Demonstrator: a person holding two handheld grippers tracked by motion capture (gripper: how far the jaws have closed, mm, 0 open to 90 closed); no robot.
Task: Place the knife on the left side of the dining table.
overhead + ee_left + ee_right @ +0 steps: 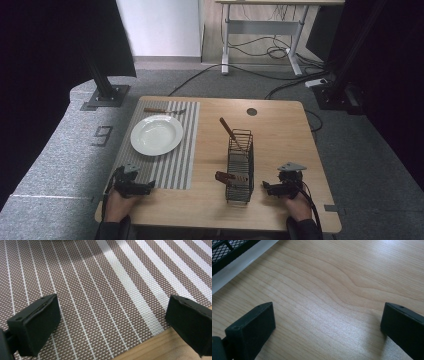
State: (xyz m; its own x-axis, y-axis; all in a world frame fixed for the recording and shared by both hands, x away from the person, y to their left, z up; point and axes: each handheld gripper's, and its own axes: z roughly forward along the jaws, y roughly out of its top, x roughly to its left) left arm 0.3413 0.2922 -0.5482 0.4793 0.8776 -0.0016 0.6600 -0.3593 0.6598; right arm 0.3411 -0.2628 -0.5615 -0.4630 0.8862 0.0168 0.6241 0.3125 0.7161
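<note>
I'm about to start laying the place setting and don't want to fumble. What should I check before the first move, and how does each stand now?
1. Left gripper open, holding nothing: ok.
2. Right gripper open, holding nothing: ok.
3. Plate sits on the mat, nothing on it: ok.
4. Utensil lies on the mat behind the plate: ok.
5. Handles stand up out of the wire caddy within reach: ok.
6. What kind of utensils the caddy holds: cannot tell.

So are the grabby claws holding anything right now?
No. The left gripper is open over the striped placemat, and the right gripper is open over bare table.
</note>
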